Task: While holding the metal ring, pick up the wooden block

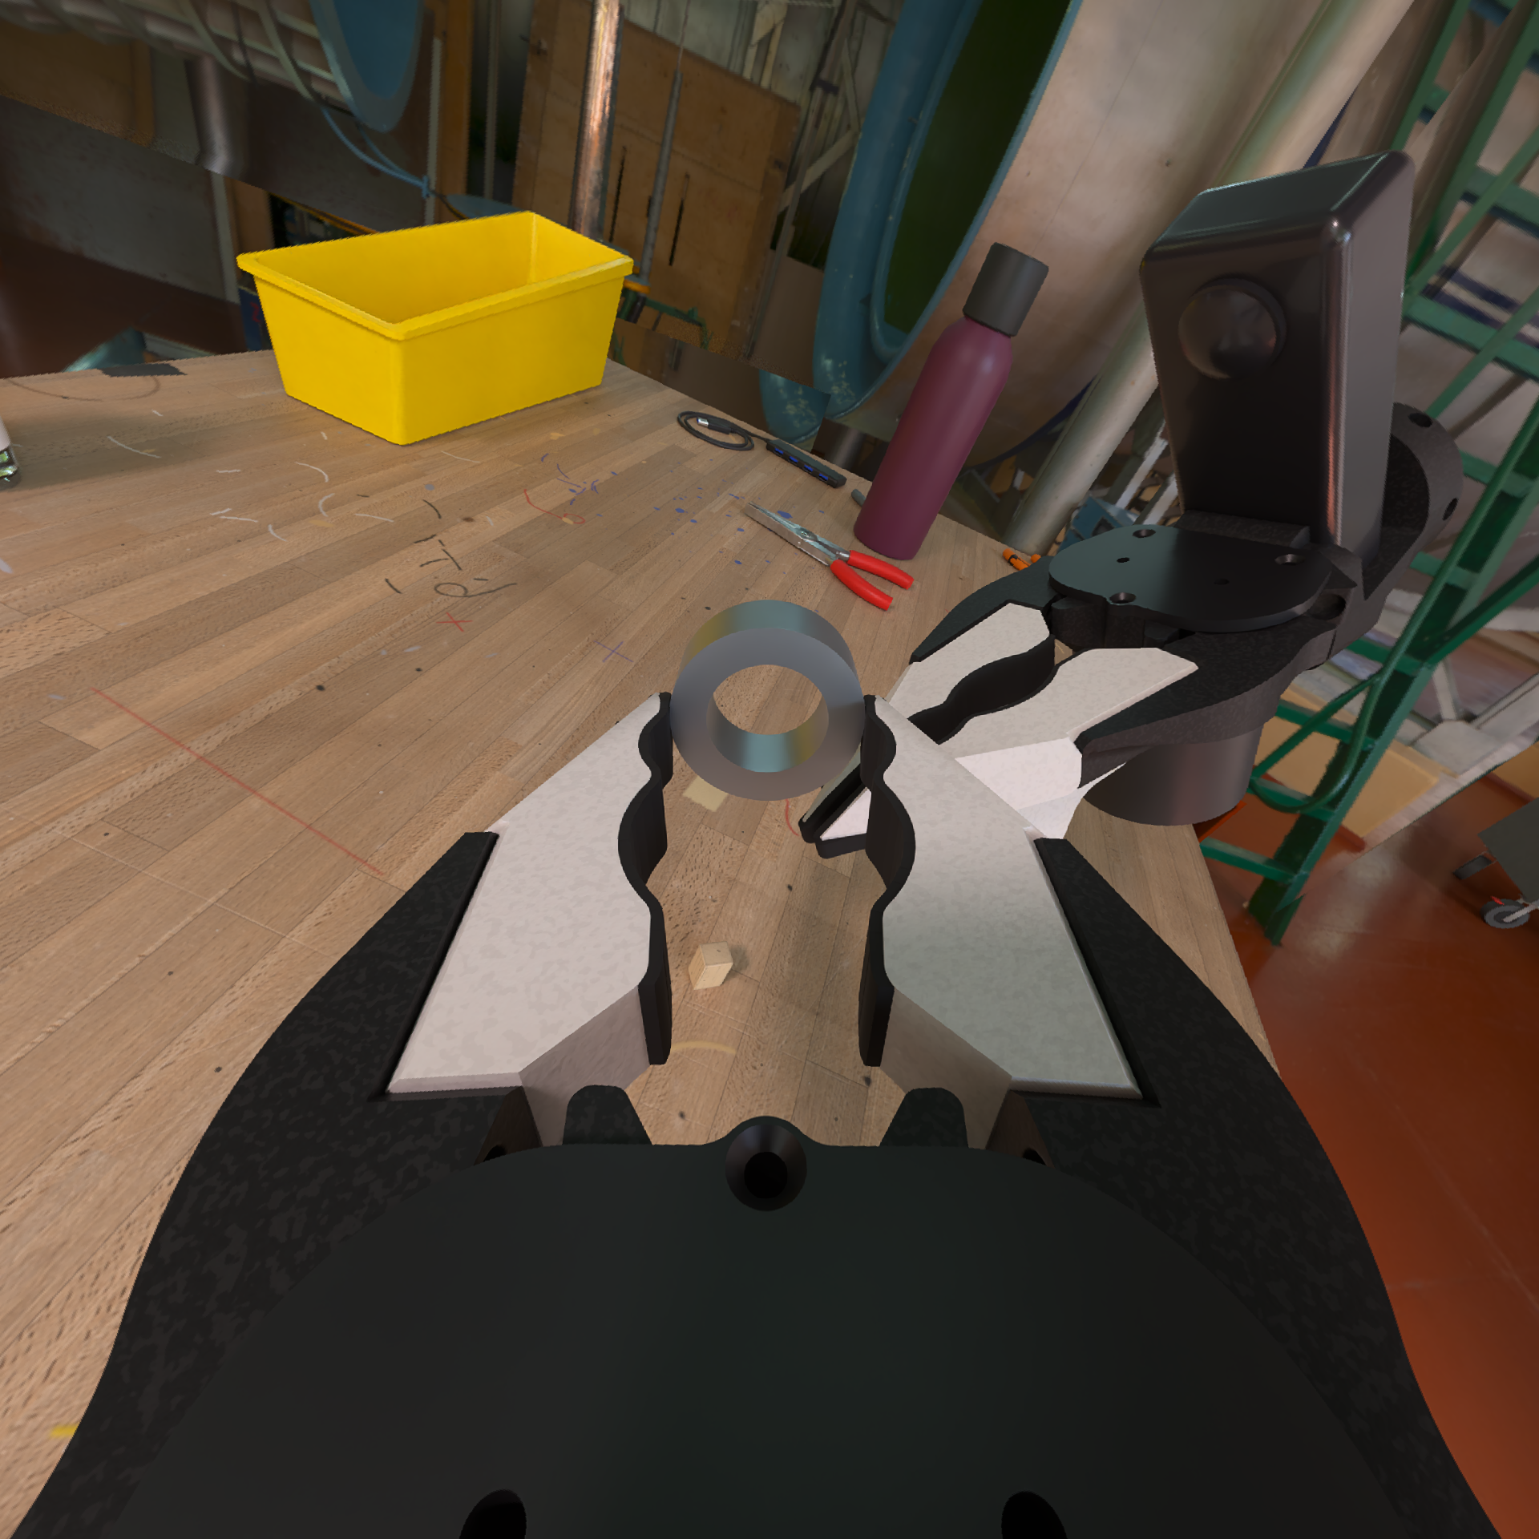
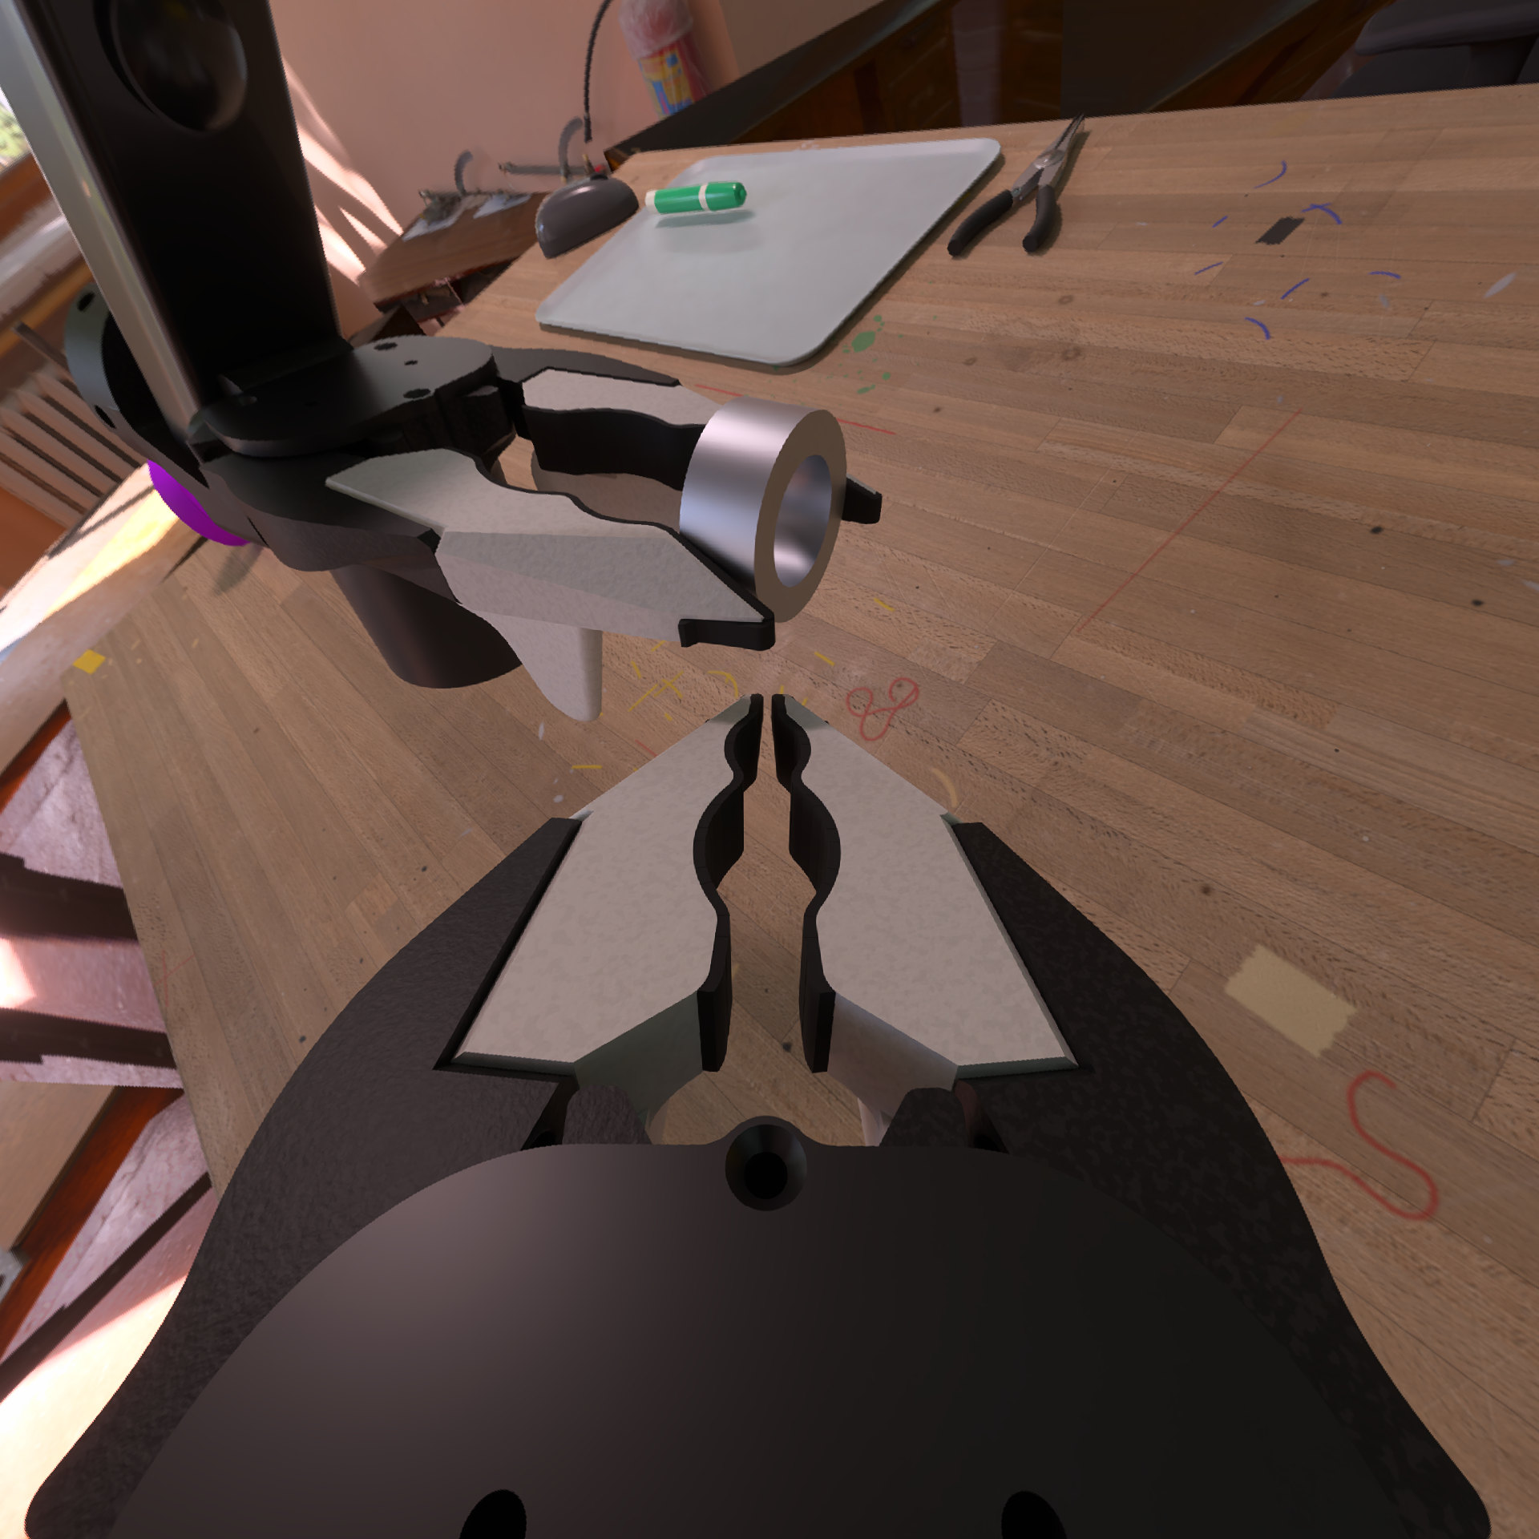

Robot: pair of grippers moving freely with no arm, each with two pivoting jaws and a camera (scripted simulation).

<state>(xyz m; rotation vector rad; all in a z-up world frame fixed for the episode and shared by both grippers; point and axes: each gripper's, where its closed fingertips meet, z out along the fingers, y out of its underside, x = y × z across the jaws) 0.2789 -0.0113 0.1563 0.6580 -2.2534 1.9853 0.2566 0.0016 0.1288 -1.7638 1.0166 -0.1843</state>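
Observation:
My left gripper (image 1: 766, 720) is shut on the metal ring (image 1: 693, 708), a thick grey ring held at the fingertips above the table, its hole facing the camera. The wooden block (image 1: 709, 966), a small pale cube, lies on the table below, seen between my left fingers. My right gripper (image 2: 766, 704) is shut and empty, above the table. In the left wrist view it (image 1: 820, 833) comes in from the right, tips just right of the ring. The right wrist view shows the left gripper (image 2: 795, 566) with the ring (image 2: 733, 491) up ahead to the left. The block does not show there.
A yellow bin (image 1: 433, 325), a purple bottle (image 1: 941, 416), red-handled pliers (image 1: 841, 562) and a black cable (image 1: 749, 437) stand farther off. A grey tray (image 2: 833, 250) holds a green marker (image 2: 695, 198); black pliers (image 2: 1024, 191) lie beside it. The table edge (image 1: 1199, 899) is close on the right.

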